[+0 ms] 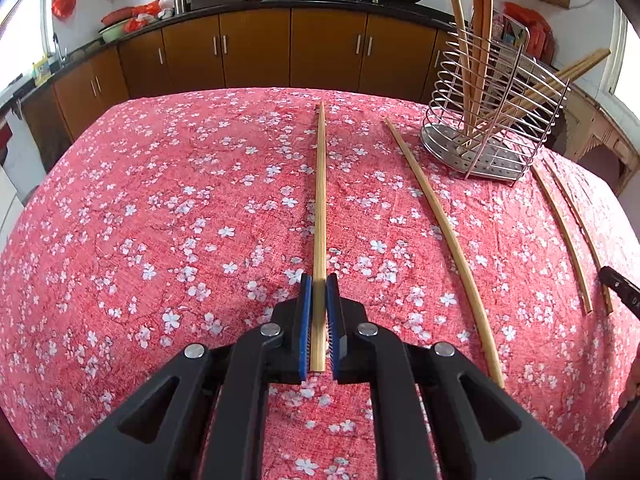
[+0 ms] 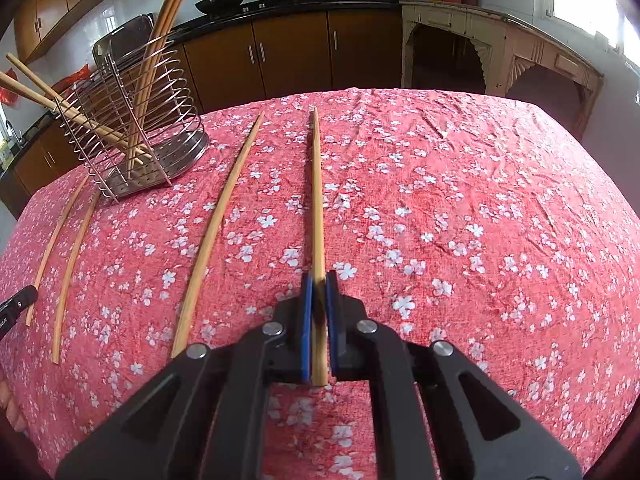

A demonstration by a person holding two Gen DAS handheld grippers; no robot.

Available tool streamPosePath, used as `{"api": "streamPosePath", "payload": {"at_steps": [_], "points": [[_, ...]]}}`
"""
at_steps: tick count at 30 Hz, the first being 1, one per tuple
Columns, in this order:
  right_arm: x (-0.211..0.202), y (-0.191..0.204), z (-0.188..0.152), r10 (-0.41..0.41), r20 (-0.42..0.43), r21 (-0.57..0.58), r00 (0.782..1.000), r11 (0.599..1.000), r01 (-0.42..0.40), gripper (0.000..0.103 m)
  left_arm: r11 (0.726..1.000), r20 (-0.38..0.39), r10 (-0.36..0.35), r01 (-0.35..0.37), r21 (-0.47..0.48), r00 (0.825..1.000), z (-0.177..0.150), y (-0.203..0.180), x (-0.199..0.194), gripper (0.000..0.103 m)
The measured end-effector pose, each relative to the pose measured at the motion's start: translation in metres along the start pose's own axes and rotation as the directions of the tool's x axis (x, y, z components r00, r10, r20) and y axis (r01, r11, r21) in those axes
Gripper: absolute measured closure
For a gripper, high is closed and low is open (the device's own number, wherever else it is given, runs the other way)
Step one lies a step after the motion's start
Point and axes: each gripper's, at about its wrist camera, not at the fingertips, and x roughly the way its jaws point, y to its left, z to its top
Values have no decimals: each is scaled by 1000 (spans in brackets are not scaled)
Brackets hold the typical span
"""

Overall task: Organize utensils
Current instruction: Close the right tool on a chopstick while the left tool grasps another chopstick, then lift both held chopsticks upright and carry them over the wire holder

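Observation:
In the left wrist view my left gripper (image 1: 319, 280) is shut on the near end of a bamboo chopstick (image 1: 320, 200) that lies pointing away across the red floral tablecloth. A second chopstick (image 1: 440, 232) lies to its right, and two more (image 1: 560, 232) lie beyond that. In the right wrist view my right gripper (image 2: 319, 278) is shut on the near end of another chopstick (image 2: 318, 200). A loose chopstick (image 2: 218, 232) lies to its left. A wire utensil holder (image 1: 496, 120) (image 2: 132, 128) stands at the far side with several chopsticks in it.
The tablecloth (image 1: 160, 220) covers the whole table and drops off at the far edge. Brown kitchen cabinets (image 1: 256, 48) line the wall behind. A cream wooden sideboard (image 2: 500, 48) stands at the back right. The other gripper's tip (image 1: 620, 292) (image 2: 16, 304) shows at each frame's edge.

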Motion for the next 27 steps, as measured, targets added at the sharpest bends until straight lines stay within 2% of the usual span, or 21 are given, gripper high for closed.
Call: {"api": "streamPosePath", "payload": {"at_steps": [15, 20, 23, 27], "points": [[-1, 3, 0, 1, 0, 9, 1000, 1000, -1, 95, 999, 1, -26, 26, -21, 1000, -2, 7, -1, 95], [-6, 13, -6, -37, -1, -46, 999, 998, 37, 94, 1000, -1, 13, -13, 14, 1000, -2, 0, -1, 95], [-8, 10, -7, -16, -2, -31, 1000, 999, 16, 94, 997, 0, 58, -57, 51, 998, -2, -8, 0, 95], [-12, 5, -7, 7, 1, -18, 1000, 1000, -7, 95, 996, 1, 58, -58, 64, 998, -3, -8, -1, 96]]}}
